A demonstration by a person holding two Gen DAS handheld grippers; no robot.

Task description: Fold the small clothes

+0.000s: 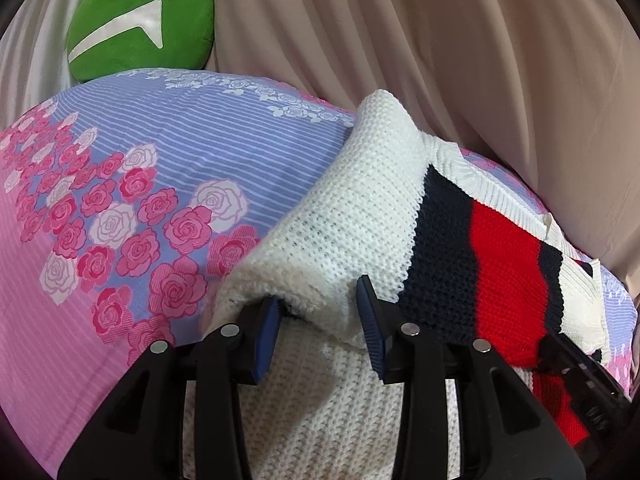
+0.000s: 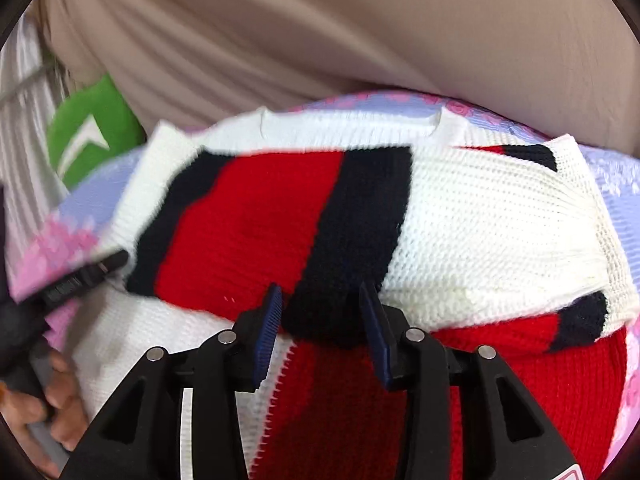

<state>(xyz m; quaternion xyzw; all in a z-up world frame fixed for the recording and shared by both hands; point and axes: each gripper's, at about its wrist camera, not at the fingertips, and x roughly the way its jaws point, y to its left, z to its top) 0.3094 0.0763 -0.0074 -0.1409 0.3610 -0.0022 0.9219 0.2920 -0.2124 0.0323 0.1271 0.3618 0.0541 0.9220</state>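
Note:
A knit sweater (image 1: 360,208) in white with navy and red stripes lies on a flowered bed sheet (image 1: 140,200). A white part is folded over the striped body. In the left wrist view my left gripper (image 1: 320,320) is shut on the near edge of that white fold, which bunches between the blue pads. In the right wrist view my right gripper (image 2: 320,320) is shut on a navy stripe of the sweater (image 2: 480,232), lifting a folded layer over the red part below. The left gripper's body (image 2: 80,276) shows at the left, held by a hand (image 2: 52,412).
A green cushion (image 1: 140,20) leans at the far left of the bed. Beige curtain cloth (image 1: 440,40) hangs close behind the bed's far edge. The pink and lilac sheet spreads out to the left of the sweater.

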